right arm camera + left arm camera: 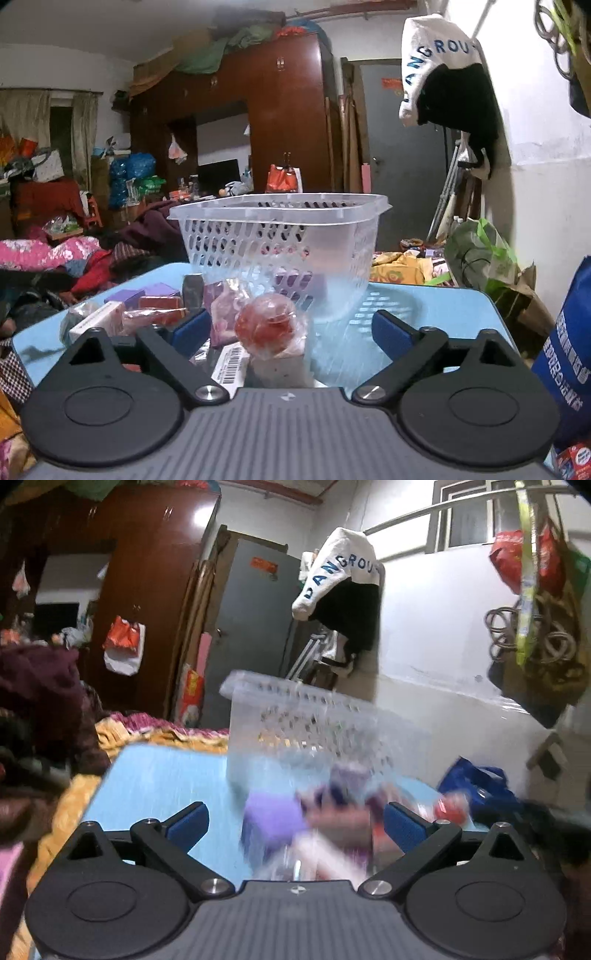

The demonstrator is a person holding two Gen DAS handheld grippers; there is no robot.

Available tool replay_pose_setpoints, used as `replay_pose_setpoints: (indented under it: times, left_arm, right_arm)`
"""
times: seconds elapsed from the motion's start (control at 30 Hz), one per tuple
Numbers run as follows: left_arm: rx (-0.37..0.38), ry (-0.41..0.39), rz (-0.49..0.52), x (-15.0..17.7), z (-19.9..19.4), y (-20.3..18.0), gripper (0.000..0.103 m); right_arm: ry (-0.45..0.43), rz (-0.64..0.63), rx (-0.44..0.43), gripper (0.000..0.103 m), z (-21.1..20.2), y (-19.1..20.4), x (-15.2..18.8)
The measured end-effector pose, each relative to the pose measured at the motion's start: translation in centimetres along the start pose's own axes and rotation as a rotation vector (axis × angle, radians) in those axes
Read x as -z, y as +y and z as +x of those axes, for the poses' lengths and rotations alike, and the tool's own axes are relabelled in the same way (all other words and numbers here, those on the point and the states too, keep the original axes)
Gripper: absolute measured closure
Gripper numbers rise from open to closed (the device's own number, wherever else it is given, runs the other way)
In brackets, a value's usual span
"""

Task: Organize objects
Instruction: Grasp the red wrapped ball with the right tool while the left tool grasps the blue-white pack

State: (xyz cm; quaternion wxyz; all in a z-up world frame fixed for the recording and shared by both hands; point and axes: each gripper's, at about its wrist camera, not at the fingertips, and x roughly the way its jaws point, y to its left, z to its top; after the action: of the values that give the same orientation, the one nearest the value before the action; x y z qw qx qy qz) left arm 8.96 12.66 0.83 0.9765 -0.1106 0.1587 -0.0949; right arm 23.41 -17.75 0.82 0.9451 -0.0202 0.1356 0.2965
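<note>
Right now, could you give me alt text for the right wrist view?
An open gripper faces a clear perforated plastic basket on a light blue table. A red ball in clear wrap lies between its fingers, with small purple and red boxes at left, in a cluttered room.

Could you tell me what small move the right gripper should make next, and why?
Probably ease the right gripper forward and close on the red ball in clear wrap. Its jaws are open and empty, the ball lies between them on top of the pile, and the clear basket stands just behind on the blue table, seemingly with room inside. The left wrist view is too blurred to guide that hand.
</note>
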Motion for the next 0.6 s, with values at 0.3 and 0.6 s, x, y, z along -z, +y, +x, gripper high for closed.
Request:
replay_pose_setpoints:
  times: [0.3, 0.6]
  left_arm:
    - [-0.003, 0.104, 0.133, 3.1, 0.9, 1.6, 0.007]
    - [-0.058, 0.069, 0.189, 3.4, 1.4, 0.6, 0.048]
  right_arm:
    - [0.055, -0.03, -0.029, 0.036, 2.1, 0.7, -0.4]
    - [0.025, -0.023, -0.035, 0.054, 0.4, 1.0, 0.1]
